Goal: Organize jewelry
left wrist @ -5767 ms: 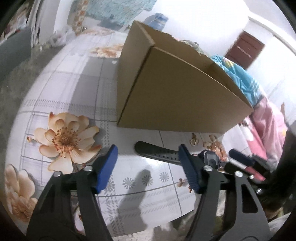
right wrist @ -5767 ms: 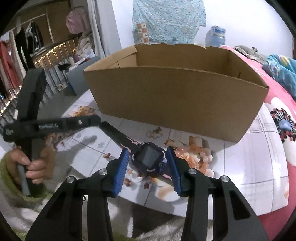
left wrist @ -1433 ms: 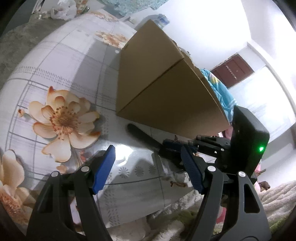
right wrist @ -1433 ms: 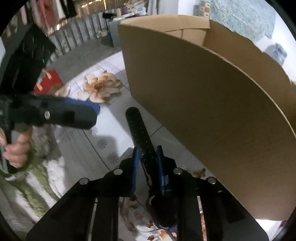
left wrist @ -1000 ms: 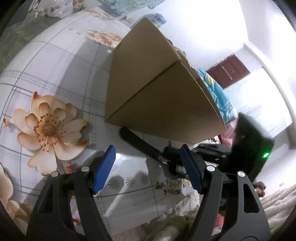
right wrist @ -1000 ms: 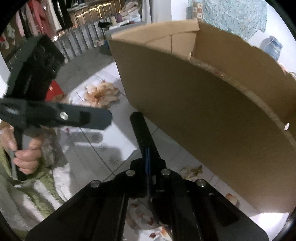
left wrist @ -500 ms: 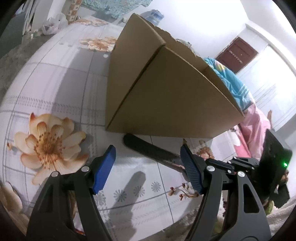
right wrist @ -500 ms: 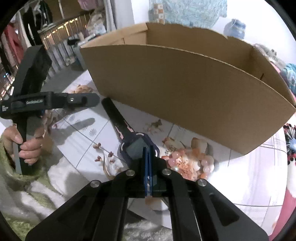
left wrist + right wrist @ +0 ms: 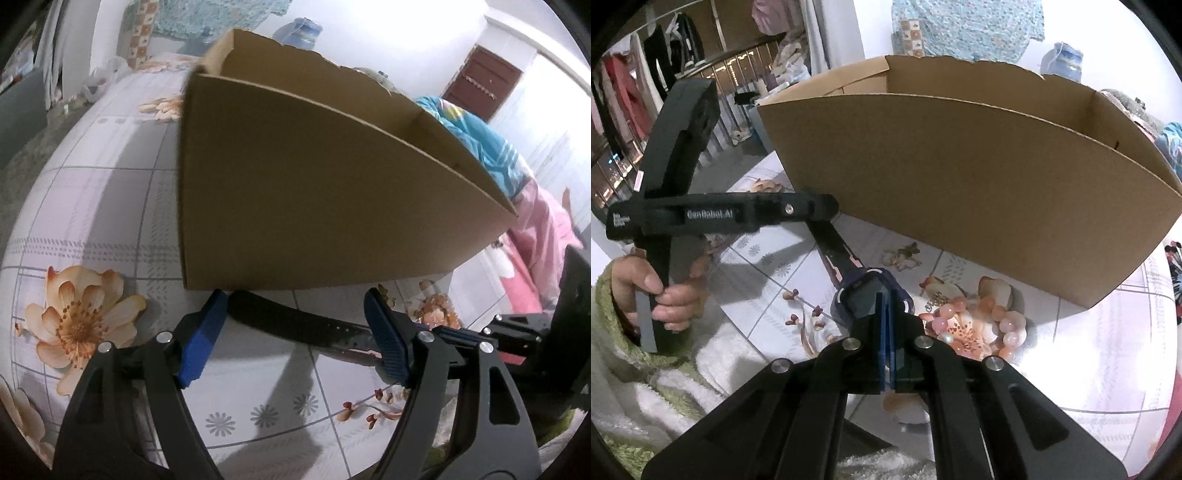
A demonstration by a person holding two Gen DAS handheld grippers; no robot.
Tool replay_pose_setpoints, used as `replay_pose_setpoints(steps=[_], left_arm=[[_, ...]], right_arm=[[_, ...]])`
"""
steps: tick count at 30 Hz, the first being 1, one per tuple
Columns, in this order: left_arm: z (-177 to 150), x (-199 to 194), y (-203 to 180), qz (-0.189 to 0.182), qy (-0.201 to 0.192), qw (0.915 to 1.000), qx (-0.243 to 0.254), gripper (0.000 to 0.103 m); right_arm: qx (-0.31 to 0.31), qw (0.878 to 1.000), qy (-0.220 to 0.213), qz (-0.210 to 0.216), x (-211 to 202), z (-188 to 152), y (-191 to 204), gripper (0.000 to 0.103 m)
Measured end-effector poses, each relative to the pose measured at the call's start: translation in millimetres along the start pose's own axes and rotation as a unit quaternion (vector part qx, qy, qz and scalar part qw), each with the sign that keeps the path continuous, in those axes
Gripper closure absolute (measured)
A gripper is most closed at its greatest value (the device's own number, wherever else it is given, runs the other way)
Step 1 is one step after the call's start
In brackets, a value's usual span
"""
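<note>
Cardboard box (image 9: 960, 177) stands open-topped at 12 o'clock on the flowered table (image 9: 110, 192), likely the bin the jewelry goes into. Watch (image 9: 866, 291) lies flat on the table just in front of the box's near wall, its black strap (image 9: 295, 323) running toward 10 o'clock in the right wrist view, its screen at the near end. Pink bead bracelet (image 9: 993, 321) sits at 3 o'clock of the watch, just beside it, also outside the box.

Right gripper (image 9: 886, 314) is clenched, blue pads pressed together at the watch's near edge. Whether it pinches part of the watch or is empty I can't tell; the contact is hidden behind the pads.

Left gripper (image 9: 295, 338) is widening, jaws astride the strap with the strap between them, pads not on it. Looks placed to take the strap's free end while the right one works the screen end. A hand (image 9: 661, 291) in a green sleeve holds its handle at 9 o'clock.

Judgement: the watch is not yet lifted; next comes a two-point pickup and a move over the box's wall.
</note>
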State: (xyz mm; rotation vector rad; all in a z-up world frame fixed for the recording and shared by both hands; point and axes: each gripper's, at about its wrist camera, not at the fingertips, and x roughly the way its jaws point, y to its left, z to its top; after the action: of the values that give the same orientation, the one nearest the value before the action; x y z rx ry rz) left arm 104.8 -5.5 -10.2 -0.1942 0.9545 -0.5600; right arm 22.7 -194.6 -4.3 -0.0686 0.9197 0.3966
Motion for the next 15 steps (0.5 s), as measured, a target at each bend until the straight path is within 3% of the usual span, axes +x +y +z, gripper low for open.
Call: replay_pose_setpoints(steps=[3,9,13,15], left_arm=[[-2.6,-0.7,2.2,-0.069,0.011,0.9973,-0.021,0.031],[-5.1,-0.5,3.0,-0.089,0.015,0.9955,-0.028,0.035],[-7.7,-2.4,4.1,-0.083,0.016,0.9961,-0.027,0.060],[-8.5,-5.0,2.6,-0.083,0.013,0.9962,-0.022,0.065]], right_arm=[[-0.002,1.000,-0.002,0.003,-3.0,-2.0,-2.5,0.101],[-0.002,1.000,-0.006,0.009,-6.5,-4.5,-5.3,0.101],[-0.002,1.000,-0.008,0.010,-6.1,-4.0,-5.5,0.101],[-0.002,1.000,-0.008,0.010,-6.0,-4.0,-5.7,0.101]])
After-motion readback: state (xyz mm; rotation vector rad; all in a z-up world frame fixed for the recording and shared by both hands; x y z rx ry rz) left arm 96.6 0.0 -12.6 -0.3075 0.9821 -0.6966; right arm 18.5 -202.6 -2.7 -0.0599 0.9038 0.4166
